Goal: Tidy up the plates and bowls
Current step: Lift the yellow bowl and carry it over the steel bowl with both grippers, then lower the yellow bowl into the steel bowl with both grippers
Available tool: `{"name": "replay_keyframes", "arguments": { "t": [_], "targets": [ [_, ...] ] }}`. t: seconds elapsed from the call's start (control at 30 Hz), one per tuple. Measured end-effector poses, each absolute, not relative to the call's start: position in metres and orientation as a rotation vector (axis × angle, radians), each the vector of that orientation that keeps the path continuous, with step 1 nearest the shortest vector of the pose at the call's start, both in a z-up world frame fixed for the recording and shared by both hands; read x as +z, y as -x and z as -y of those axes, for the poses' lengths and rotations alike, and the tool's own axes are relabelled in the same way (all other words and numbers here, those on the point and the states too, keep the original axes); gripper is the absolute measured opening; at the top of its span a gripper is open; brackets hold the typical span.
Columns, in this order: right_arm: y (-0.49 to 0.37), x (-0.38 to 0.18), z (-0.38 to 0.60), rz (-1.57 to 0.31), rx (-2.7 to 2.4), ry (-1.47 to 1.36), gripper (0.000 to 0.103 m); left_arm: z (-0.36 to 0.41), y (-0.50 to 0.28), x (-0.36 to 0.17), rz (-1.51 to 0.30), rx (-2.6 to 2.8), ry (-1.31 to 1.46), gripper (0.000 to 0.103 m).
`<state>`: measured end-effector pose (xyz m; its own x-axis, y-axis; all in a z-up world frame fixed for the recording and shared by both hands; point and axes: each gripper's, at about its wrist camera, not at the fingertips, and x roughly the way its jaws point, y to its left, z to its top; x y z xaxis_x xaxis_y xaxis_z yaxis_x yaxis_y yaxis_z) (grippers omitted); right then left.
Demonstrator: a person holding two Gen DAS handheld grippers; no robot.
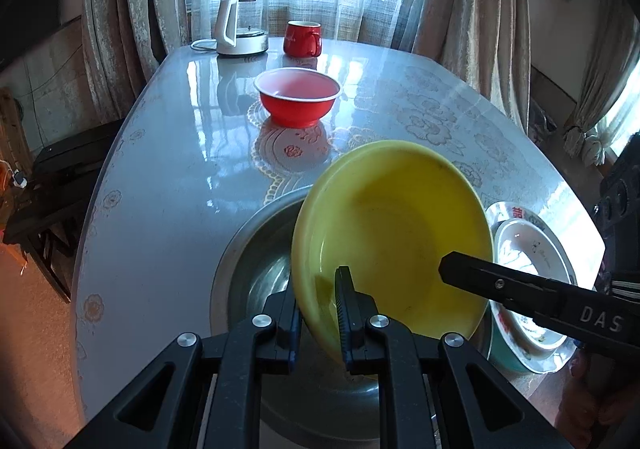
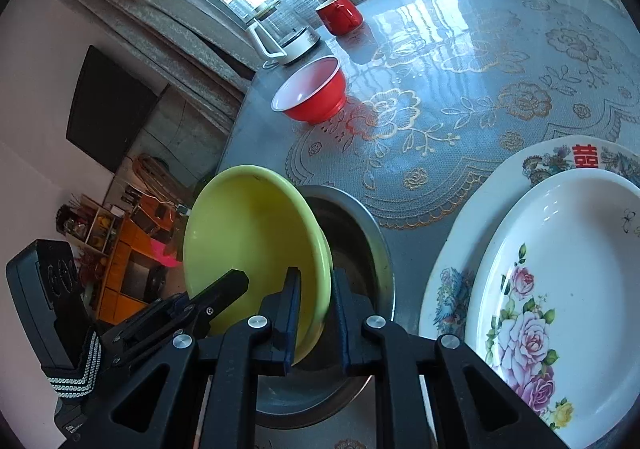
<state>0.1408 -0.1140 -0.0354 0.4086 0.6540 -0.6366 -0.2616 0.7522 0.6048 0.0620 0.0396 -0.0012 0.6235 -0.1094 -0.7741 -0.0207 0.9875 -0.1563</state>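
Both grippers, left gripper (image 1: 318,313) and right gripper (image 2: 314,313), pinch the yellow bowl's (image 1: 394,233) rim, jaws narrow, bowl tilted above the steel basin (image 1: 256,269); flowered plates (image 2: 560,269) just beside the basin, red bowl (image 1: 297,96) well beyond.

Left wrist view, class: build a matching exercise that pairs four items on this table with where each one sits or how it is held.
Items:
1. round yellow plastic bowl
2. red bowl with white rim
3. red mug
4. shallow white dish with pink flowers

Places:
A. stacked on a larger patterned plate
B. beside the kettle
C. alone at mid-table
D. tilted above the steel basin, held by both tools

Pairs: 1-D, 2-C, 3-B, 4-A
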Motion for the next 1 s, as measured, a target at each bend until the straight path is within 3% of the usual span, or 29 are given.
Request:
{"name": "replay_keyframes", "arguments": {
  "t": [0.53,1.0],
  "targets": [
    [-0.131,-0.041,0.101,-1.029,0.567,-0.343,0.017,-0.039,-0.059,-0.023,-0.938,-0.020,0.089,0.016],
    [-0.127,-0.032,0.090,-1.008,0.514,-0.242,0.024,-0.037,-0.062,-0.026,-0.924,0.008,0.027,0.017]
  ]
}}
